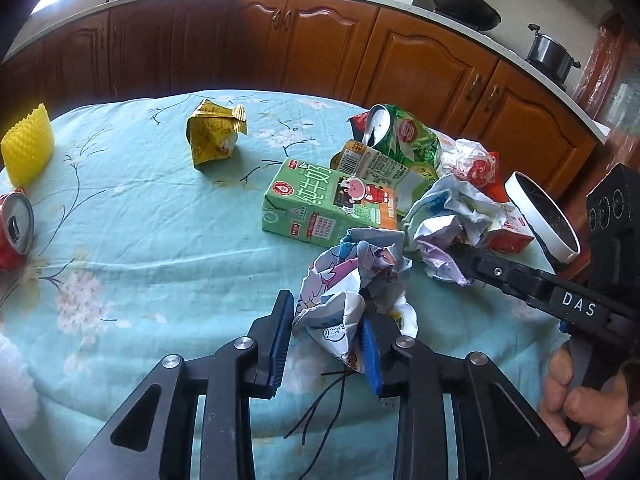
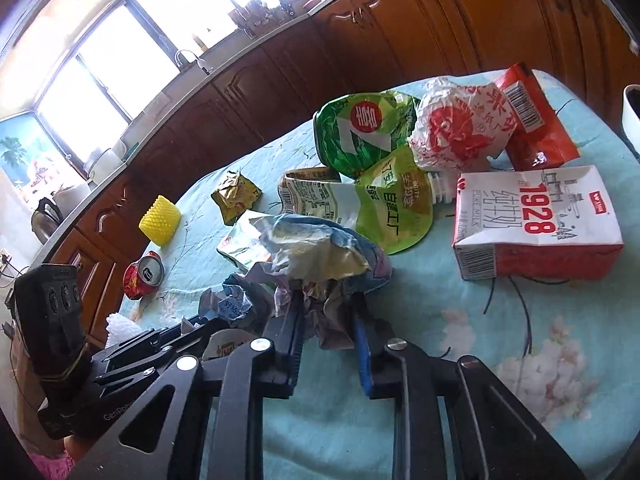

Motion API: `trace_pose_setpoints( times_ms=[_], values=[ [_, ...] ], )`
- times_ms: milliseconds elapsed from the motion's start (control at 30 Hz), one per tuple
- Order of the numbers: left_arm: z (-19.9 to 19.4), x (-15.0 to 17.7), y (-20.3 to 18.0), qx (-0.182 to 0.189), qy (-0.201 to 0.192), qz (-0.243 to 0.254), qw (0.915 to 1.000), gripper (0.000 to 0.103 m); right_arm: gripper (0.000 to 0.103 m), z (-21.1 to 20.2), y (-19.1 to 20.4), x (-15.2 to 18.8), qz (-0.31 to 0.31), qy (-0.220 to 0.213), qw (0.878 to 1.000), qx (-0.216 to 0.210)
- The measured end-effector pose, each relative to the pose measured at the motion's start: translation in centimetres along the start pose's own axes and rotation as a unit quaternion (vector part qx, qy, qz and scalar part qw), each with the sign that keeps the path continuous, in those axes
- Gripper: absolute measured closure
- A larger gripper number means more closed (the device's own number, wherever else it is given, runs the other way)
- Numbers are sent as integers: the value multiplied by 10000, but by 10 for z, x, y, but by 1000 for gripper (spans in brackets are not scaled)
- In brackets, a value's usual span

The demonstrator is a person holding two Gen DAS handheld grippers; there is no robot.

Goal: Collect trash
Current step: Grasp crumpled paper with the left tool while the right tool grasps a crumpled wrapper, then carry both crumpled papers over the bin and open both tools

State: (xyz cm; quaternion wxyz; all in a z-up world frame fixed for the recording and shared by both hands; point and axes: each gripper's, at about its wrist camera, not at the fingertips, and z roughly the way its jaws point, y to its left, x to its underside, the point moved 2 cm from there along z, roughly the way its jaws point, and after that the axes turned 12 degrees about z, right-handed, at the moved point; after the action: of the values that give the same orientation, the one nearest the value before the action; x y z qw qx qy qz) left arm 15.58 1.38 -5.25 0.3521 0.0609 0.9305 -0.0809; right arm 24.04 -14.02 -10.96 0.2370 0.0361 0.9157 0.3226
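Note:
Trash lies on a table with a light blue floral cloth (image 1: pixel 160 240). My left gripper (image 1: pixel 326 316) is around a crumpled printed paper ball (image 1: pixel 356 280); the right pad touches it, the left pad stands a little off. My right gripper (image 2: pixel 326 320) is closed on a second crumpled paper wad (image 2: pixel 320 256), which also shows in the left wrist view (image 1: pixel 444 216). Around them lie a green milk carton (image 1: pixel 320 204), a red-and-white 1928 milk carton (image 2: pixel 536 224), a green chip bag (image 2: pixel 360 128), a green pouch (image 2: pixel 384 204), a yellow wrapper (image 1: pixel 216 132) and a crushed red can (image 1: pixel 14 228).
A yellow foam sleeve (image 1: pixel 28 148) stands at the table's far left. A white bowl (image 1: pixel 544 216) sits at the right edge. A white-and-red crumpled bag (image 2: pixel 460 128) and a red packet (image 2: pixel 532 120) lie behind the cartons. Wooden kitchen cabinets (image 1: pixel 320 48) run behind the table.

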Motion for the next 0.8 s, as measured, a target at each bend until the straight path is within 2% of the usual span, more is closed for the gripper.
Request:
trace_pose_setpoints(
  times_ms=[133,400,800],
  values=[
    [-7,-1,-12,62,-118,148,9998,74,89,-26,-4,2,-38,-211,9998,-10],
    [-14,-9,-48,360,-277,452,9979,74,90,-82,-37,7,158,-567,9977,323],
    [14,-30,-119,931,-194,985,9906,74,89,-150,-99,4,585,-1124,9872,967]
  ],
)
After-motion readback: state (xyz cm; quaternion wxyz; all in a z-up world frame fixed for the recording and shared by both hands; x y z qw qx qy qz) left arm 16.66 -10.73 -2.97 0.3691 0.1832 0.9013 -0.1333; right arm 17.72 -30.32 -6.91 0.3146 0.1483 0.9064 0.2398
